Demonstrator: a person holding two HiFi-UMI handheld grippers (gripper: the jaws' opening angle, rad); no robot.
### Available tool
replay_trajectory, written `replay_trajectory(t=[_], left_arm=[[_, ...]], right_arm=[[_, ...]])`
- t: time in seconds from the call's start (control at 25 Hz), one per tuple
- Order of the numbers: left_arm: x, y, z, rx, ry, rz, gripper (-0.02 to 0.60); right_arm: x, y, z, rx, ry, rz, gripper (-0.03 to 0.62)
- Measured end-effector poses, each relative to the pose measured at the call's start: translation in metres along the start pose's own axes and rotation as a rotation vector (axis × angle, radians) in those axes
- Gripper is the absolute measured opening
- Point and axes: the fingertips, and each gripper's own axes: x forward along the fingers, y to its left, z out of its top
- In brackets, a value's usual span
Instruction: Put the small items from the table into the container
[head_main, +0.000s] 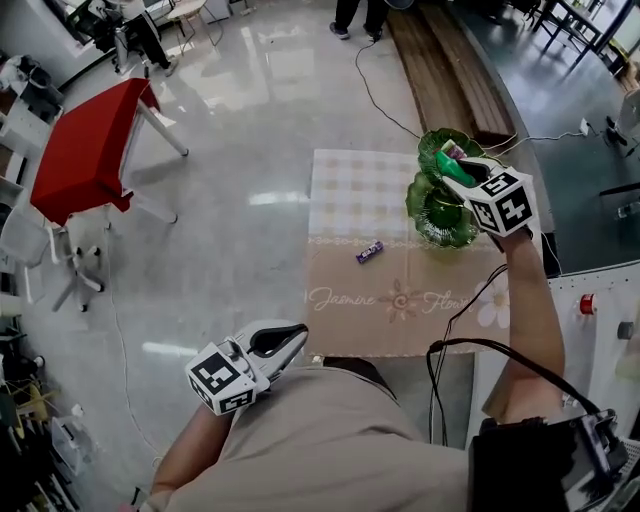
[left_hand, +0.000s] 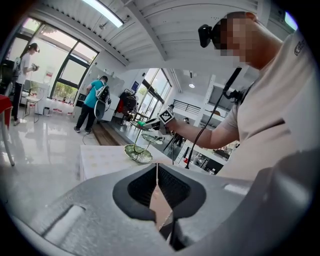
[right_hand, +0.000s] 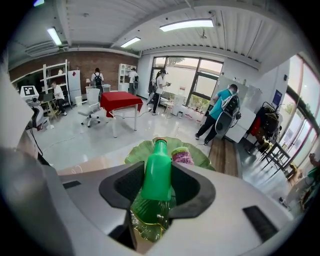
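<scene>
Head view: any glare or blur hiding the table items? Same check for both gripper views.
Head view: sharp; ceiling lights glare on the floor, not on the table, and the purple item reads clearly. Right gripper view: fisheye bend and dark corners, but the green bottle is sharp. Left gripper view: same bend, and the windows are washed out.

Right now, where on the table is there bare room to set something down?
Free: the checked tablecloth left of the green leaf-shaped tiered dish, and the beige runner on the near side of the small purple wrapped item. Crowded: the dish's top tier, where the right tool holds a green plastic bottle beside a small pink container.
</scene>
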Motion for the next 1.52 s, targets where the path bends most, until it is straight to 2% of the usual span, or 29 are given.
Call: replay_trajectory(t=[0.4,0.64,0.84,1.12,1.28,1.52], left_arm=[[-0.002,0.001,0.000,-0.006,-0.008,0.010,0.009],[-0.010,-0.002,-0.003,-0.003,-0.013,0.007,0.009],[-0.020,-0.009,-0.007,0.011,-0.015,-0.012,0.009],[-0.049,-0.025,-0.014,0.037,-0.013,-0.056,0.009],[-0.069,-0.035,-0.021,0.004,-0.030,-0.103,0.009],[-0.104,-0.046,-0.029,0.018,-0.038,-0.126,0.009]], right_arm=[[0.004,0.004,0.000,0.034,-0.005,0.048,0.184],[-0.014,0.004,0.009,0.053,-0.054,0.017,0.202],[-0.043,0.025,0.019,0.072,-0.132,-0.027,0.199],[-0.084,0.105,0.021,0.131,-0.240,-0.045,0.159],[-0.097,0.166,0.014,0.218,-0.299,-0.020,0.142],[-0.101,0.278,-0.003,0.282,-0.319,0.047,0.050]])
